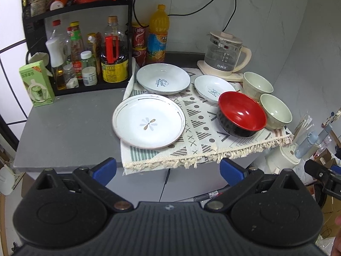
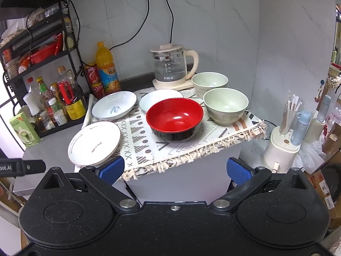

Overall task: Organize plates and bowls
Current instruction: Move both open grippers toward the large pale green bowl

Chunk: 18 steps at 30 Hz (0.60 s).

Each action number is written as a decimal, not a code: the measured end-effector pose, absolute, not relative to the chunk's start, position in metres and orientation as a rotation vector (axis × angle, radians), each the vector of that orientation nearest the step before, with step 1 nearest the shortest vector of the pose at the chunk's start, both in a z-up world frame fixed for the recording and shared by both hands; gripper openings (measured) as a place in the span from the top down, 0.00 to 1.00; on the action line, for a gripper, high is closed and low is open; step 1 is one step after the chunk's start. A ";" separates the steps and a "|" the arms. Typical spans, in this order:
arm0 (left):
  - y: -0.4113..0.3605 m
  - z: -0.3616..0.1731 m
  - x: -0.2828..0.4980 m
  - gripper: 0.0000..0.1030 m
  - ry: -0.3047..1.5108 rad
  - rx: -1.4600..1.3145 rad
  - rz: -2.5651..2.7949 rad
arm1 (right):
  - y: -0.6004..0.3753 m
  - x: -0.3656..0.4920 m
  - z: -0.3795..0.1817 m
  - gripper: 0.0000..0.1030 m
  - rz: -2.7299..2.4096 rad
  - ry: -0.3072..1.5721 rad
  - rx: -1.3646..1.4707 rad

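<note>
On a patterned cloth [image 1: 200, 132] [image 2: 140, 140] lie a white flower plate [image 1: 148, 121] [image 2: 94, 143], a deep white plate with blue lettering [image 1: 163, 78] [image 2: 114, 105], a smaller white dish [image 1: 213, 87] [image 2: 159, 100], a red and black bowl [image 1: 242, 113] [image 2: 174, 118] and two pale green bowls [image 1: 276, 111] [image 1: 257, 84] [image 2: 226, 105] [image 2: 210, 83]. My left gripper [image 1: 168, 171] is open and empty, held before the table's front edge. My right gripper [image 2: 175, 169] is open and empty, also in front of the edge.
A black rack of sauce bottles [image 1: 85, 59] [image 2: 49, 102] stands at the left, with a green box [image 1: 36, 83] beside it. An orange juice bottle [image 1: 158, 34] and a glass kettle [image 1: 226, 53] [image 2: 170, 66] stand at the back. A white appliance [image 2: 283, 145] stands right of the table.
</note>
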<state>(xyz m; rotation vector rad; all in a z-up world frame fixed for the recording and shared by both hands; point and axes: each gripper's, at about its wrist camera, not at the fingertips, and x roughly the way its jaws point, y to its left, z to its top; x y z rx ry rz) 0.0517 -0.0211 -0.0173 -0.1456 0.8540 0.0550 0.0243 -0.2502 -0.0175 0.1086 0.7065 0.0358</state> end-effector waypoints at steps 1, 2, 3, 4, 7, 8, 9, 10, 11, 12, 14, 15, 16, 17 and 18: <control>-0.022 -0.019 0.058 0.01 0.860 -0.144 0.054 | -0.251 0.030 -0.019 0.00 0.033 0.709 0.108; -0.024 -0.020 0.064 0.01 0.862 -0.140 0.054 | -0.253 0.035 -0.021 0.00 0.027 0.715 0.109; -0.025 -0.021 0.070 0.01 0.863 -0.135 0.054 | -0.255 0.040 -0.022 0.00 0.023 0.720 0.113; -0.027 -0.022 0.076 0.01 0.864 -0.131 0.052 | -0.257 0.046 -0.024 0.00 0.022 0.724 0.119; -0.031 -0.026 0.095 0.01 0.873 -0.131 0.043 | -0.261 0.063 -0.027 0.00 0.025 0.729 0.127; -0.032 -0.027 0.102 0.01 0.873 -0.131 0.040 | -0.262 0.068 -0.029 0.00 0.022 0.732 0.126; -0.034 -0.027 0.108 0.01 0.872 -0.130 0.039 | -0.264 0.074 -0.030 0.00 0.019 0.735 0.126; -0.036 -0.028 0.115 0.01 0.871 -0.129 0.040 | -0.266 0.079 -0.030 0.00 0.018 0.735 0.128; -0.038 -0.029 0.122 0.01 0.874 -0.129 0.039 | -0.267 0.084 -0.031 0.00 0.019 0.734 0.130; -0.040 -0.031 0.129 0.01 0.878 -0.130 0.033 | -0.268 0.089 -0.031 0.00 0.020 0.733 0.131; -0.046 -0.032 0.143 0.01 0.883 -0.130 0.019 | -0.272 0.100 -0.031 0.00 0.017 0.734 0.133; -0.048 -0.033 0.149 0.01 0.886 -0.127 0.014 | -0.274 0.106 -0.032 0.00 0.016 0.734 0.134; -0.051 -0.033 0.156 0.01 0.888 -0.123 0.006 | -0.276 0.112 -0.032 0.00 0.016 0.735 0.136; -0.053 -0.034 0.162 0.01 0.889 -0.121 -0.005 | -0.278 0.117 -0.033 0.00 0.013 0.737 0.139; -0.055 -0.035 0.168 0.01 0.891 -0.118 -0.013 | -0.280 0.123 -0.033 0.00 0.010 0.741 0.143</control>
